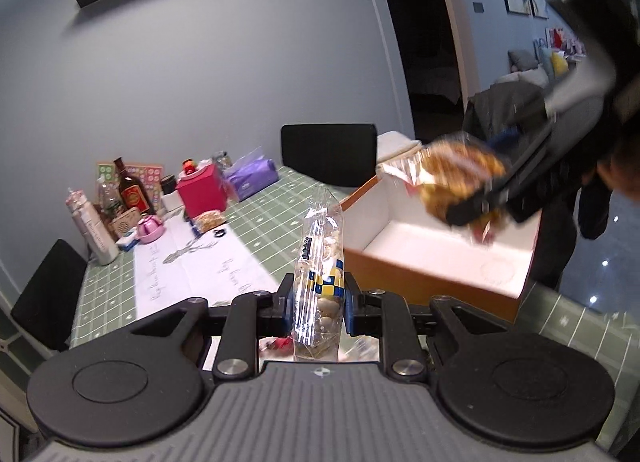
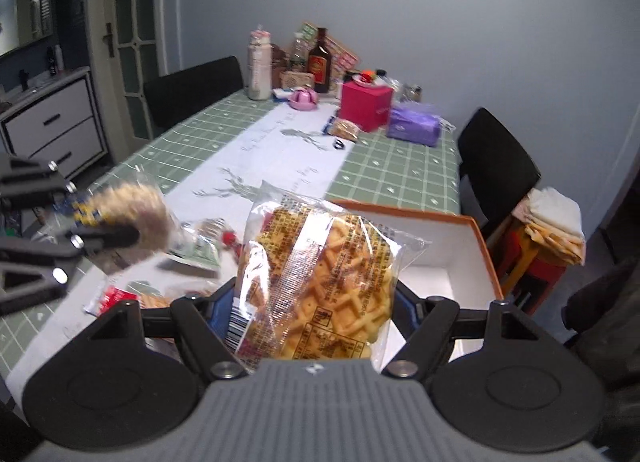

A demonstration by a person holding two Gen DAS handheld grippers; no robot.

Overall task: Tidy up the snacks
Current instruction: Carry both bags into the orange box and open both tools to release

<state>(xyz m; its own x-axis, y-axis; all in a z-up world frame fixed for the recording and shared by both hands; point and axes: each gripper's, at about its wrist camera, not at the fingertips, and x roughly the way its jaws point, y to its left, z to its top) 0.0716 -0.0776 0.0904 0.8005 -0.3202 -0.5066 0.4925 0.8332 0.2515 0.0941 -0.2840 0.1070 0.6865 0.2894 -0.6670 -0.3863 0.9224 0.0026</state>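
A: Where are the 2 snacks?
B: The left gripper (image 1: 319, 294) pinches a clear biscuit pack (image 1: 320, 262) above the table (image 1: 264, 230); the right gripper (image 2: 316, 302) clamps a waffle bag (image 2: 320, 282) over the box (image 2: 480, 246) rim.
A: Room?
B: The box's white inside looks open.

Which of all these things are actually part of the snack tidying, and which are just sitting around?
In the job: waffle pack in right gripper; nut bag in left gripper; orange box.

Lying about: brown bottle, red box, purple tissues.
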